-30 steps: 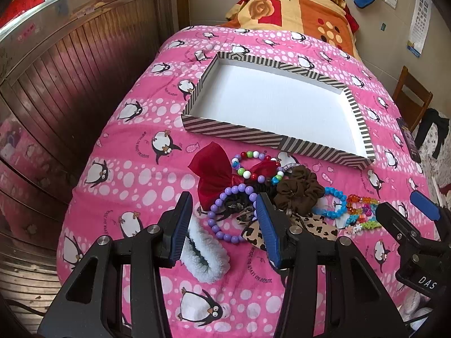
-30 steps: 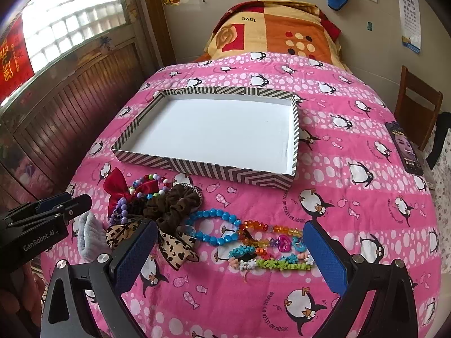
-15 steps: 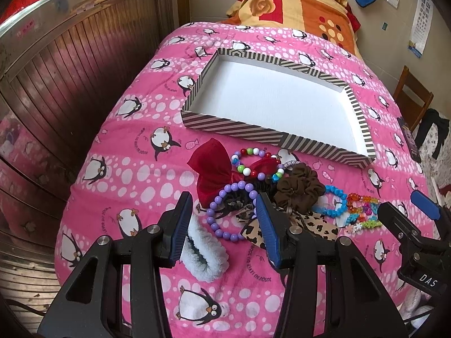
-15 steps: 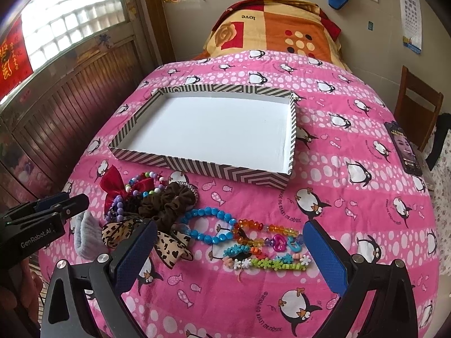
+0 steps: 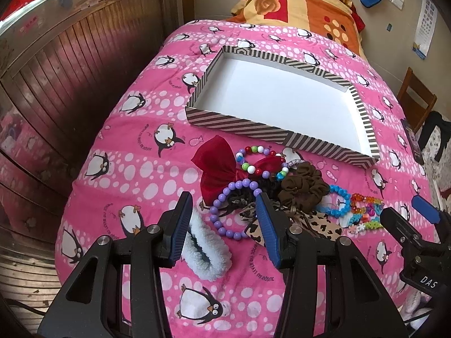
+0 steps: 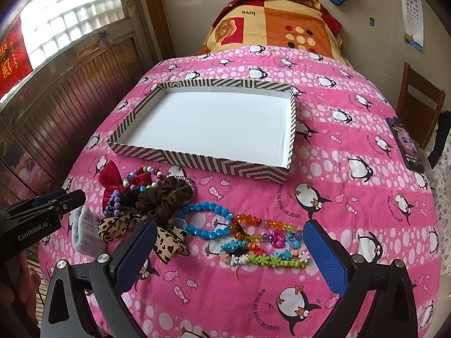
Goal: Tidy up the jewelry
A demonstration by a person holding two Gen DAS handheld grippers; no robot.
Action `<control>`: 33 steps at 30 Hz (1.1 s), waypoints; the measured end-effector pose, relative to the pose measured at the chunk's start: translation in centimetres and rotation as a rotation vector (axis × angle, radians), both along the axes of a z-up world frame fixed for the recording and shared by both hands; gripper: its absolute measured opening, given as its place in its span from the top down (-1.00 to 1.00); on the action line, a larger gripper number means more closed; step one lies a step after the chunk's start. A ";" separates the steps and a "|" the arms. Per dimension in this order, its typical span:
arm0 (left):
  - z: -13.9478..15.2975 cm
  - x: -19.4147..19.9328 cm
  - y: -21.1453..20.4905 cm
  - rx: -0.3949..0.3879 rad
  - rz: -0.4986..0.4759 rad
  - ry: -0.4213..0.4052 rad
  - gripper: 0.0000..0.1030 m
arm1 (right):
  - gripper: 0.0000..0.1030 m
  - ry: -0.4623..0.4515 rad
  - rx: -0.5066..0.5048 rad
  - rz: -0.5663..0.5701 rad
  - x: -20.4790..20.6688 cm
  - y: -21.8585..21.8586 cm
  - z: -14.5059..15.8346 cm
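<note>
My left tongs point(image 5: 224, 225) gape over the purple bead bracelet point(image 5: 225, 211), partly hiding the white fluffy scrunchie point(image 5: 208, 253), my right tongs point(image 6: 228, 256) stand wide and empty at the frame's bottom, and the striped tray point(image 6: 197, 163) lies centre, long axis left to right
</note>
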State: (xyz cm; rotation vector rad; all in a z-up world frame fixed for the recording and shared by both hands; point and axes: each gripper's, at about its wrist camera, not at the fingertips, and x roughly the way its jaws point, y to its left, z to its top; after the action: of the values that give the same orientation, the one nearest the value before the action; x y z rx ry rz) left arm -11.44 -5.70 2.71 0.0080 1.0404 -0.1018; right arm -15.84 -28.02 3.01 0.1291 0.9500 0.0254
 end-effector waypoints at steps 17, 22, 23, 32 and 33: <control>0.5 1.0 6.6 -0.126 0.097 0.058 -0.04 | -1.00 0.000 0.009 0.020 -1.3 -2.4 -0.4; -0.1 1.3 8.3 -0.149 0.119 0.087 -0.09 | -0.97 0.017 0.016 0.014 -1.7 -3.5 -1.1; -0.5 1.2 8.4 -0.163 0.113 0.107 -0.09 | -0.91 0.022 0.018 0.013 -1.8 -3.7 -1.3; -3.7 1.0 6.4 -0.198 0.058 0.230 -0.10 | -0.70 0.054 -0.009 -0.013 -2.6 -5.6 -2.2; -4.1 1.1 6.2 -0.194 0.058 0.241 -0.10 | -0.59 0.063 -0.017 -0.022 -2.6 -5.9 -2.4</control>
State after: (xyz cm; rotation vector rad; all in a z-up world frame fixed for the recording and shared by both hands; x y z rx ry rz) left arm -10.36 0.51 -1.43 -0.2149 1.2664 -0.1528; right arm -18.48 -33.94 0.62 0.1246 1.0110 -0.0068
